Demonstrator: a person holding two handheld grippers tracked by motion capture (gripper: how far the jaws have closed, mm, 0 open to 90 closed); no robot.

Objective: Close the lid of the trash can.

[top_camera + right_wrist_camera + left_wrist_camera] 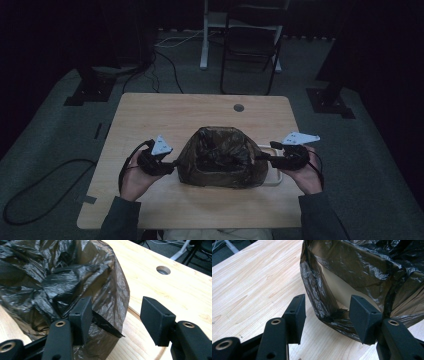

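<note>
At the centre of a pale wooden table (150,120) with a fine straight grain and a round cable hole (239,107) near its far edge sits a pale rectangular bin (342,290), smooth-walled and cream in colour, draped in a thin bin liner (220,155) of dark brown-black plastic film. The film is glossy, heavily creased and partly see-through where it is stretched flat over the bin's wall; loose folds are bunched inside the opening. In the high view, a light tray-like rim (274,175) shows under the liner's right side. The left gripper (167,167), a black two-jaw tool with flat wedge-shaped pads and brass-coloured pivot rivets, is held at the liner's left lower corner. In the left gripper view its jaws stand well apart, one on each side of the wrinkled corner of film (329,315); the far pad lies against or just beside the film, the near pad is clear of it, so nothing is clamped. The right gripper (265,157) reaches the liner's right side. In the right gripper view its jaws are likewise spread wide: one pad lies against the crumpled film, where a stiff fold (110,327) juts out, while the other pad hangs over bare wood, gripping nothing.
</note>
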